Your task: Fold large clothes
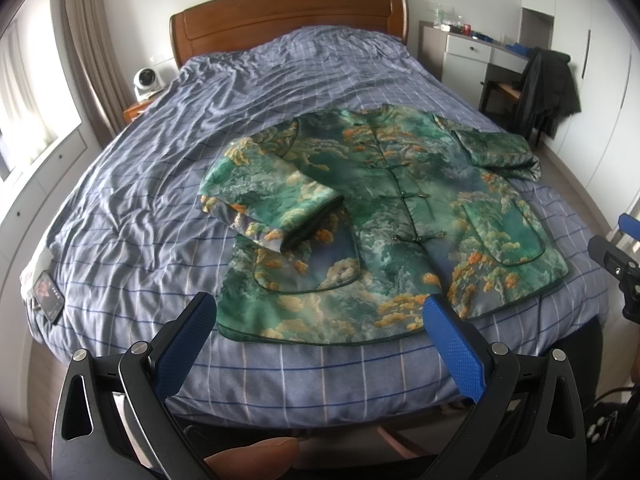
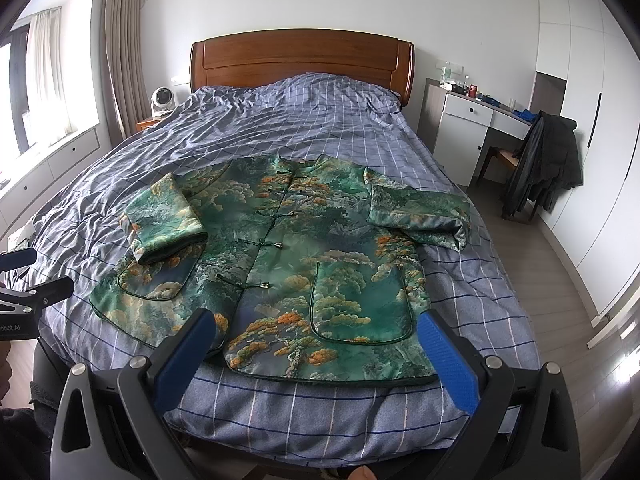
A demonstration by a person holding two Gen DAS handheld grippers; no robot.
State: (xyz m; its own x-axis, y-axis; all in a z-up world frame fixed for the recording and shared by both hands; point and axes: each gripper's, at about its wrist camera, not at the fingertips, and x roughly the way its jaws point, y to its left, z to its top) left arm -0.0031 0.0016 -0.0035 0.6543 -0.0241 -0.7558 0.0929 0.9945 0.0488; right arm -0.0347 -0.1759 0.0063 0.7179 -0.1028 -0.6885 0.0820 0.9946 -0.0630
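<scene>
While both sleeves already lie turned in, the folding stands at an early stage, by this judgement.

Item: green satin jacket [image 2: 288,272] with orange-and-white cloud print, knotted front fastenings and two piped patch pockets. Location: flat, front up, on the near half of the bed with blue-grey checked cover [image 2: 304,120], its hem close to the bed's foot edge. Orientation: collar toward the brown wooden headboard [image 2: 302,58], hem toward the cameras; long axis runs head-to-foot of the bed, with the placket line slanting a little off that axis.

Done: left sleeve [image 1: 264,196] doubled back so its cuff rests on the left front panel above the pocket; right sleeve [image 2: 420,214] bent inward at the shoulder, though its cuff end lies at the jacket's side edge and not fully on the body.

Left to do, as judged: seat the right sleeve fully, fold the side panels inward, then bring hem to collar.

Left gripper [image 1: 320,312]: blue-padded fingers spread wide, empty, hovering above the hem on the jacket's left half. Right gripper [image 2: 318,330]: fingers likewise spread, empty, above the hem by the right pocket. Neither touches the cloth.
</scene>
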